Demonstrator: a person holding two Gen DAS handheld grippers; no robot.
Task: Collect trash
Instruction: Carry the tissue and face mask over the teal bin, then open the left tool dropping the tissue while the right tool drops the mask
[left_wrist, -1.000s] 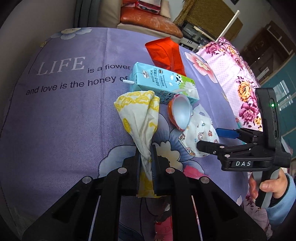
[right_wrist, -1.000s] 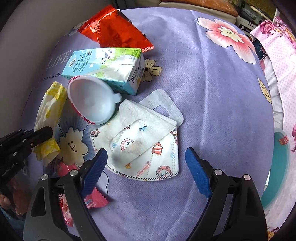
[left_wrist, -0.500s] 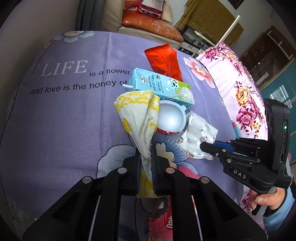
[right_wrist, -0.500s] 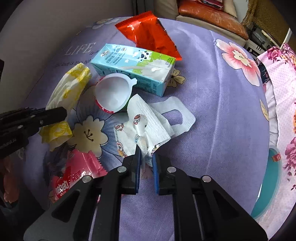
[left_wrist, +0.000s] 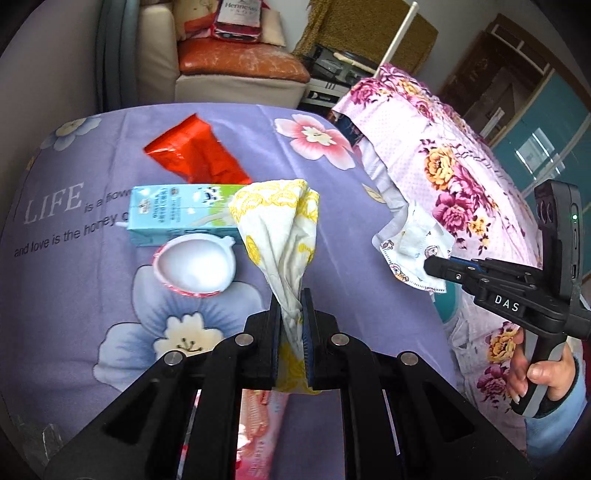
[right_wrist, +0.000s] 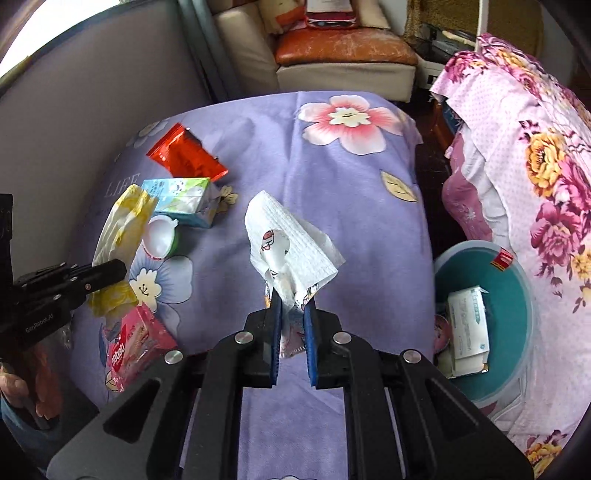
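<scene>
I see a lilac tablecloth (right_wrist: 332, 206) printed with pink and white flowers, a yellow-patterned white napkin (left_wrist: 284, 221), a white face mask (right_wrist: 291, 243) with small cartoon prints, a red foil packet (left_wrist: 192, 155), a light-blue and green milk carton (left_wrist: 173, 214), and a teal bin (right_wrist: 517, 295).

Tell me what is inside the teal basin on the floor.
In the round teal basin lies a white printed paper packet, with a small pink round piece beside it at the near wall. The purple tablecloth hides the basin's left part.
</scene>
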